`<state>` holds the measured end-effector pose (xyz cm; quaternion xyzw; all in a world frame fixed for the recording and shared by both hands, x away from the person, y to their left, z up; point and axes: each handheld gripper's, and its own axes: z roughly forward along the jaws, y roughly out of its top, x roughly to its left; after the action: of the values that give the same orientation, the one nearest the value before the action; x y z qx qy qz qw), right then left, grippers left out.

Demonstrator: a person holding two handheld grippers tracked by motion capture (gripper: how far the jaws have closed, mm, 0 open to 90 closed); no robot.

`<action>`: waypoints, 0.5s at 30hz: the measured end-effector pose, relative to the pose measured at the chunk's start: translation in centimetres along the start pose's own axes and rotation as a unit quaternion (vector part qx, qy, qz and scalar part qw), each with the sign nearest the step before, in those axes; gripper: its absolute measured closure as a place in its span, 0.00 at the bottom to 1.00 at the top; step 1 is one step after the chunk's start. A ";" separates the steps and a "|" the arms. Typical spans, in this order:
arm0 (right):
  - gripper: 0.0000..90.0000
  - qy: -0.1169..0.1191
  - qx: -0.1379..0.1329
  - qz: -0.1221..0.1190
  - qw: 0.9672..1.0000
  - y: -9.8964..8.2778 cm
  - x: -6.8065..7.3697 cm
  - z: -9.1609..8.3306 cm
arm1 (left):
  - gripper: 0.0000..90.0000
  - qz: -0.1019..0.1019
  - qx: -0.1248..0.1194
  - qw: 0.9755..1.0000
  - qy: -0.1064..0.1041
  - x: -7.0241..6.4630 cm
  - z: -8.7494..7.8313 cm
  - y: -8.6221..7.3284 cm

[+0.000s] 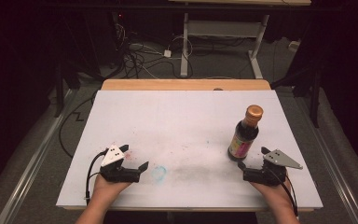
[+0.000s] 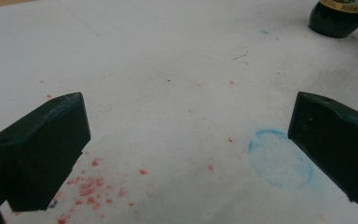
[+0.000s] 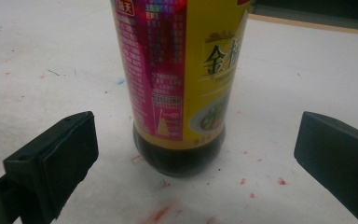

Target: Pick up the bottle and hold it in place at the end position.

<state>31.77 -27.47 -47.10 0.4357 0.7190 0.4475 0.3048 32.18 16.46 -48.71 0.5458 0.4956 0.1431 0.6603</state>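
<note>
A dark sauce bottle (image 1: pixel 243 135) with a gold cap and a yellow and magenta label stands upright on the right half of the white table top (image 1: pixel 177 121). My right gripper (image 1: pixel 253 157) rests just in front of the bottle, jaws wide and open. In the right gripper view the bottle (image 3: pixel 182 84) stands a little beyond and between the two jaws, untouched by them. My left gripper (image 1: pixel 134 157) lies near the front left of the table, open with nothing between its jaws. The left gripper view catches the bottle's base (image 2: pixel 338 18) at the far top right.
Red specks (image 2: pixel 93 186) and a faint blue ring (image 2: pixel 279 158) stain the white surface near the left gripper. A wooden edge (image 1: pixel 186 84) runs along the table's far side. Beyond it are cables (image 1: pixel 140 56) and a desk frame (image 1: pixel 223 42) on the floor.
</note>
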 end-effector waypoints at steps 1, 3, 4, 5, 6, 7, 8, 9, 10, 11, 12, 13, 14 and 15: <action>0.01 0.000 0.000 0.000 1.000 0.0 0.0 0.0 | 0.00 -0.003 0.000 1.000 0.000 0.1 0.0 0.0; 0.01 -0.002 0.000 -0.001 1.000 -0.1 -0.1 -0.1 | 0.00 -0.005 -0.003 1.000 0.000 0.1 0.0 0.1; 0.01 -0.002 0.000 -0.001 1.000 -0.1 -0.1 -0.1 | 0.00 -0.006 -0.002 1.000 0.000 0.2 0.0 0.2; 0.01 -0.003 -0.001 0.001 1.000 -0.1 -0.1 -0.2 | 0.00 -0.007 -0.002 1.000 -0.001 0.2 0.0 0.2; 0.01 -0.003 -0.002 0.001 1.000 -0.1 -0.2 -0.2 | 0.00 -0.008 -0.001 1.000 -0.001 0.2 0.0 0.2; 0.01 -0.003 -0.003 0.004 1.000 -0.1 -0.2 -0.3 | 0.00 -0.007 0.000 1.000 0.000 0.3 0.0 0.2; 0.01 -0.003 -0.003 0.004 1.000 -0.1 -0.2 -0.3 | 0.00 -0.008 0.000 1.000 0.000 0.3 0.0 0.2; 0.01 -0.003 -0.003 0.004 1.000 -0.1 -0.2 -0.3 | 0.00 -0.008 -0.001 1.000 0.002 0.3 0.0 0.2; 0.01 -0.003 -0.003 0.003 1.000 -0.1 -0.2 -0.3 | 0.00 -0.008 -0.002 1.000 0.003 0.4 0.0 0.3; 0.01 -0.003 -0.003 0.001 1.000 -0.1 -0.2 -0.2 | 0.00 -0.011 -0.002 1.000 0.001 0.4 -0.1 0.3; 0.01 -0.002 -0.003 0.002 1.000 -0.1 -0.1 -0.2 | 0.00 -0.012 -0.002 1.000 0.000 0.4 -0.1 0.3; 0.01 -0.002 -0.003 0.002 1.000 0.0 -0.1 -0.2 | 0.00 -0.012 -0.003 1.000 0.000 0.3 -0.2 0.3; 0.01 0.004 -0.005 -0.003 1.000 0.1 0.0 -0.2 | 0.00 -0.011 -0.002 1.000 -0.002 0.4 -0.2 0.3; 0.01 0.005 -0.005 -0.003 1.000 0.2 0.0 -0.2 | 0.00 -0.012 0.000 1.000 -0.003 0.4 -0.2 0.3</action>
<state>31.64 -27.52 -46.81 0.4299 0.7195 0.4526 0.3044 32.27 16.94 -48.66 0.5399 0.5002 0.1333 0.6638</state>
